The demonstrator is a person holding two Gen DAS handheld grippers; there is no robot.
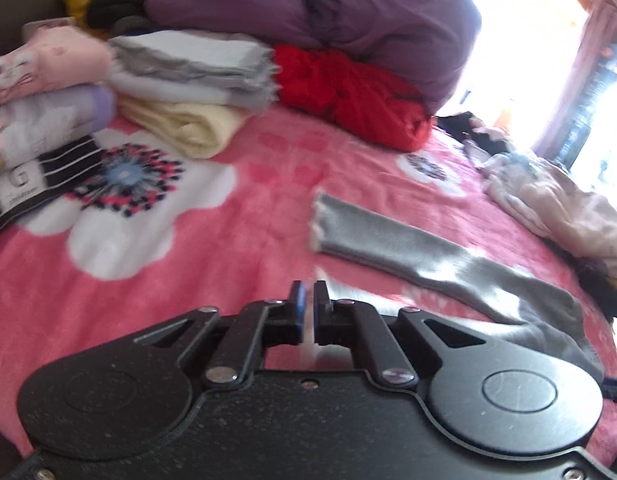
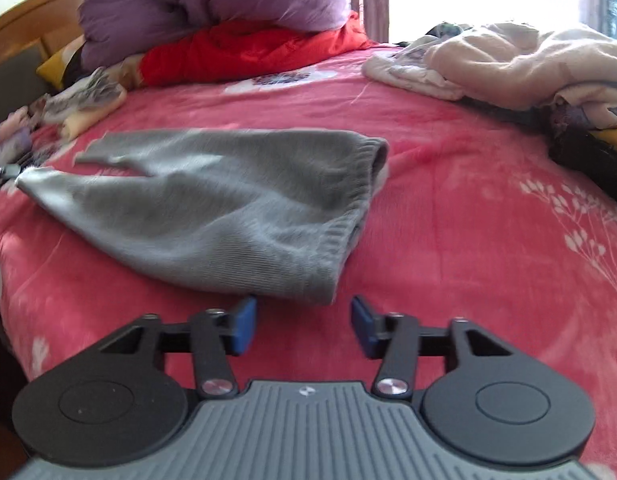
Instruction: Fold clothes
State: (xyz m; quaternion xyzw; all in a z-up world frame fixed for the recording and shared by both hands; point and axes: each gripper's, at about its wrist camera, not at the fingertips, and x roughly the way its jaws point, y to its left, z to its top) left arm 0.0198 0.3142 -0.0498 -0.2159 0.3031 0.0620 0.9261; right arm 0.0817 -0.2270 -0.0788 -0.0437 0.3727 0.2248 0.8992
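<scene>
A grey knit garment [image 2: 212, 200] lies flat on the pink flowered blanket [image 2: 448, 208], its ribbed waistband toward the right. In the left wrist view one of its legs [image 1: 408, 248] stretches across the blanket. My right gripper [image 2: 304, 320] is open and empty, just in front of the garment's near waistband corner. My left gripper [image 1: 308, 304] has its jaws nearly together with a thin gap; a bit of grey cloth lies just beyond the tips, and I cannot tell whether it is pinched.
Folded clothes are stacked at the far left: grey [image 1: 192, 64], cream [image 1: 184, 128], pink [image 1: 48, 60], striped [image 1: 32, 184]. A red garment [image 1: 348, 92] and a purple duvet [image 1: 308, 4] lie at the back. A heap of pale clothes [image 2: 508, 64] lies at the right.
</scene>
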